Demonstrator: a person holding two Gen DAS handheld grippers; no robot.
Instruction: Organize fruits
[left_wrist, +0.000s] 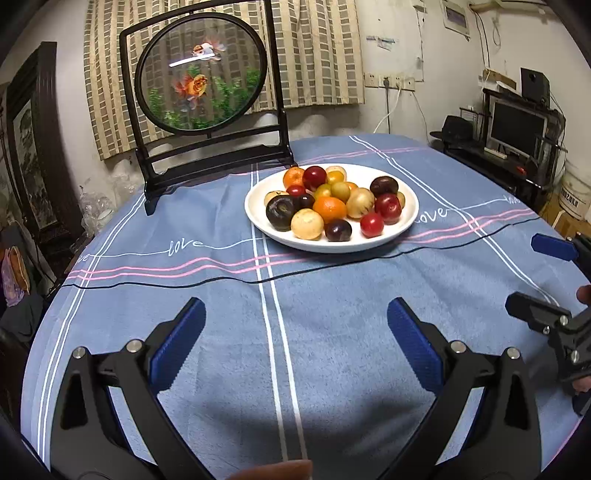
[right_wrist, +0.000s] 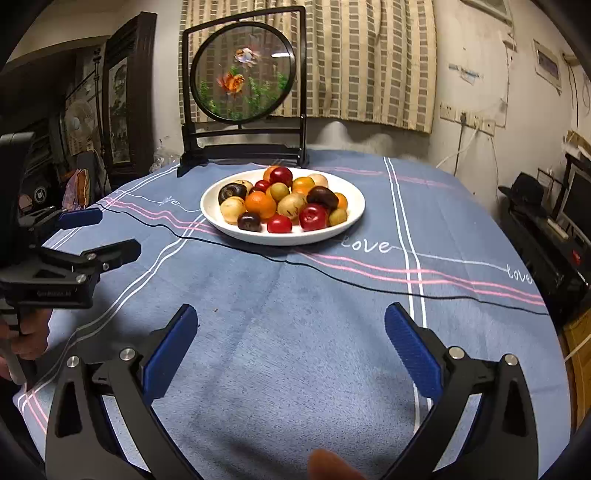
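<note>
My left gripper (left_wrist: 296, 334) and right gripper (right_wrist: 291, 332) both hang spread wide and empty over bare blue tablecloth (right_wrist: 295, 354). The white plate (right_wrist: 351, 225) of mixed fruits (right_wrist: 282, 203) sits straight ahead, well apart from both. It lies about square to my right fingers, so I judge neither hand clearly nearer.
</note>
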